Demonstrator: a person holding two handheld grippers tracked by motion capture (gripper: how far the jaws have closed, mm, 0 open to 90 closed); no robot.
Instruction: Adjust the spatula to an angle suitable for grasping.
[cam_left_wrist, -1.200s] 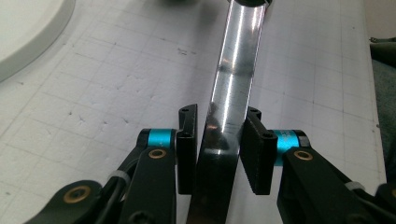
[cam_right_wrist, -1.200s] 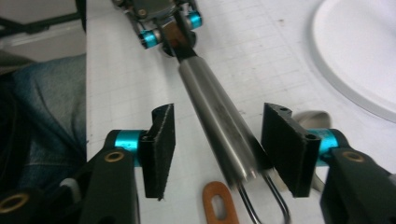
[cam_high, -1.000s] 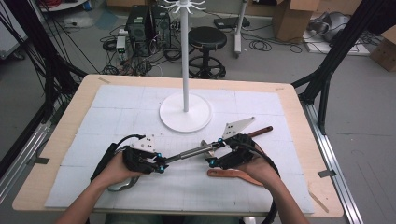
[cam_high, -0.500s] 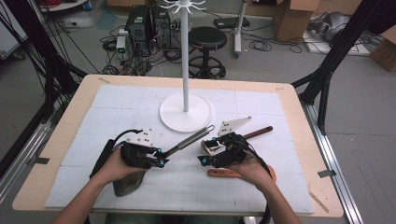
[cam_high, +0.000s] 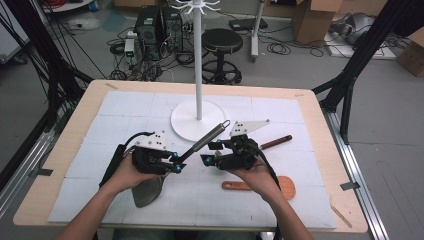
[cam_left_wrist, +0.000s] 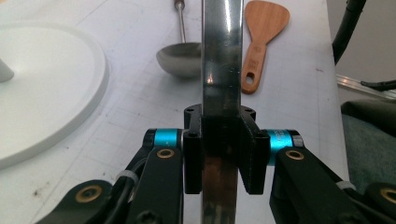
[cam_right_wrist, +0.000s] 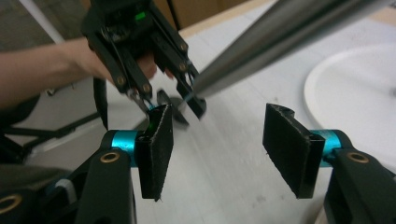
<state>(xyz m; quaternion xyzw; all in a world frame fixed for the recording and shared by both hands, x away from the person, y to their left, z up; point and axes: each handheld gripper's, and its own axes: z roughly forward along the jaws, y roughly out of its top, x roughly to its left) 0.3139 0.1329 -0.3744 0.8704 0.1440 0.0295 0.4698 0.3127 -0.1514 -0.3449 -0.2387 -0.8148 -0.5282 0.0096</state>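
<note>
My left gripper (cam_high: 176, 162) (cam_left_wrist: 222, 154) is shut on the steel handle (cam_high: 206, 137) (cam_left_wrist: 222, 70) of a metal turner. The handle slants up toward the white stand's base (cam_high: 182, 127), and its dark blade (cam_high: 147, 191) hangs under the left hand. My right gripper (cam_high: 206, 159) (cam_right_wrist: 222, 149) faces the left one a short way off; its jaws have just been closing but stand open, with nothing between the pads. In the right gripper view the handle (cam_right_wrist: 289, 37) crosses above and beyond those pads, and the left gripper (cam_right_wrist: 140, 51) shows farther off.
A white pole (cam_high: 198, 65) with hooks at the top rises from the round base. A wooden spatula (cam_high: 265, 186) (cam_left_wrist: 261, 32) lies by the right hand. A ladle with a brown handle (cam_high: 276, 142) lies behind the right gripper, its bowl (cam_left_wrist: 180, 60) on the white mat.
The left gripper has risen with the turner, and the handle now tilts up toward the stand. The right gripper has come away from the handle's end and moved nearer the left one.
</note>
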